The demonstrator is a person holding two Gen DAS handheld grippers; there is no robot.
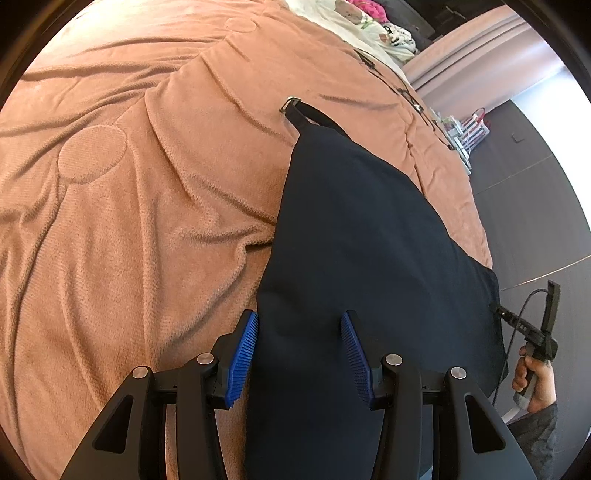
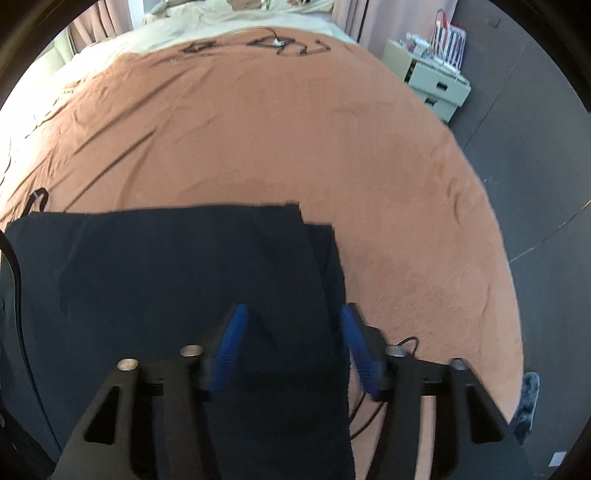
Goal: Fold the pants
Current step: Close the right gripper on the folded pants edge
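Dark navy pants [image 1: 362,229] lie in a long strip on a salmon blanket [image 1: 129,184] that covers a bed. A strap with a metal buckle [image 1: 291,105] sticks out at their far end. My left gripper [image 1: 299,317] hovers over the near end, open, with the cloth lying between its blue pads [image 1: 242,354]. In the right wrist view the pants [image 2: 177,266] show a squared far edge with layered corners. My right gripper [image 2: 291,314] stands over their right edge, open, with cloth between the pads; this view is blurred. A hand [image 1: 532,373] holds that gripper's handle at the pants' right edge.
The bed's edge drops to a dark floor [image 2: 546,184] on the right. A pale drawer unit [image 2: 436,85] stands beyond it. Black cables [image 2: 273,44] lie at the blanket's far end, near light bedding [image 1: 354,22]. A thin cable [image 2: 369,417] runs under my right gripper.
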